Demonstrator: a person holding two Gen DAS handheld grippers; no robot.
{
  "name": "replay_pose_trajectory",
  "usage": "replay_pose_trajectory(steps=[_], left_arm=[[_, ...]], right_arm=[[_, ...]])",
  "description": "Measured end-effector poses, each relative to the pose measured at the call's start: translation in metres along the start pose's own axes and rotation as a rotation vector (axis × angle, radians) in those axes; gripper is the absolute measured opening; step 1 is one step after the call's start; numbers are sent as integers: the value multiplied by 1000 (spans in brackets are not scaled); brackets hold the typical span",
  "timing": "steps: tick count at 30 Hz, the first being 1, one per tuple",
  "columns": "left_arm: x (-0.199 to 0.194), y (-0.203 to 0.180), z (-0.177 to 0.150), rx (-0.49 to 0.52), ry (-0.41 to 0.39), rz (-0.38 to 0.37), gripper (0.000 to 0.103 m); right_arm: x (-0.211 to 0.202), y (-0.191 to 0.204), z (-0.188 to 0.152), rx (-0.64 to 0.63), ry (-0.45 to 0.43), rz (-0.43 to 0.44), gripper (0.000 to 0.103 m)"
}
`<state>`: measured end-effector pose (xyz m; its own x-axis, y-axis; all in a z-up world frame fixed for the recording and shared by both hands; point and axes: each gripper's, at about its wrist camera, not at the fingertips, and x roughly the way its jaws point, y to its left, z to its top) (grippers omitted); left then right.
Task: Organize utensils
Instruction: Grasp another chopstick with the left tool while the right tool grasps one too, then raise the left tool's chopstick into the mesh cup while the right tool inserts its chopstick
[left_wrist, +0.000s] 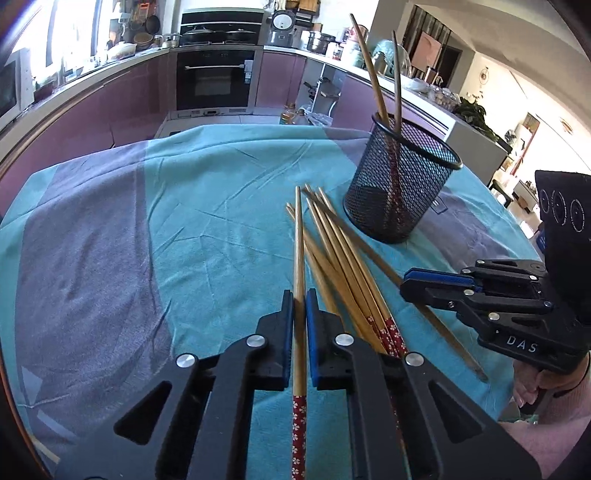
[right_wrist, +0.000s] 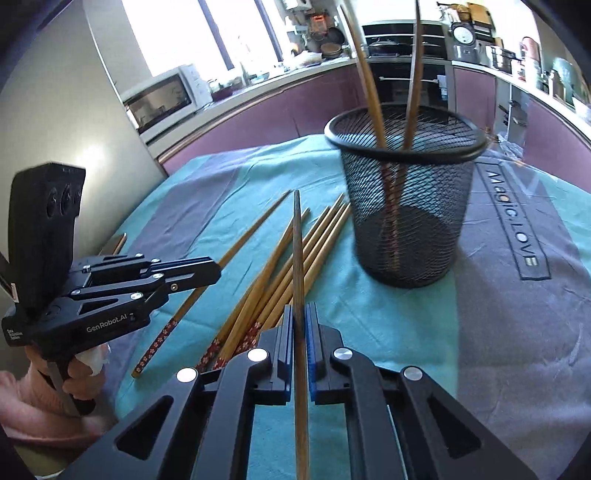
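A black mesh cup (left_wrist: 400, 184) stands on the teal cloth with two chopsticks (left_wrist: 373, 77) upright in it; it also shows in the right wrist view (right_wrist: 406, 206). Several bamboo chopsticks with red flowered ends lie in a loose pile (left_wrist: 343, 269) beside the cup, also seen in the right wrist view (right_wrist: 280, 273). My left gripper (left_wrist: 299, 299) is shut on a light chopstick (left_wrist: 299, 258) and points forward. My right gripper (right_wrist: 299, 314) is shut on a darker brown chopstick (right_wrist: 298, 251), a little short of the cup.
The teal and grey cloth (left_wrist: 147, 240) covers the table. Purple kitchen cabinets (left_wrist: 110, 107) and an oven (left_wrist: 216, 77) stand behind the table. A white microwave (right_wrist: 162, 99) sits on the counter at the left.
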<state>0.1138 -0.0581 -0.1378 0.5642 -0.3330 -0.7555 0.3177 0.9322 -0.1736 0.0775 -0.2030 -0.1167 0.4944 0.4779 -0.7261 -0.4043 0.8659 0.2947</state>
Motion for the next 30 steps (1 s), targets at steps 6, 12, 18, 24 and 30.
replay_pose_trajectory(steps=[6, 12, 18, 24, 30], left_arm=[[13, -1, -2, 26, 48, -1, 8], [21, 2, 0, 45, 56, -13, 19], [27, 4, 6, 60, 67, 1, 16], [21, 2, 10, 35, 38, 6, 8], [-17, -2, 21, 44, -41, -67, 8]], right_arm=[[12, 2, 0, -3, 46, -8, 9], [19, 2, 8, -16, 57, -11, 9], [18, 2, 10, -20, 52, -7, 7], [-6, 1, 10, -32, -11, 6, 6], [-47, -1, 15, -45, -117, 15, 6]])
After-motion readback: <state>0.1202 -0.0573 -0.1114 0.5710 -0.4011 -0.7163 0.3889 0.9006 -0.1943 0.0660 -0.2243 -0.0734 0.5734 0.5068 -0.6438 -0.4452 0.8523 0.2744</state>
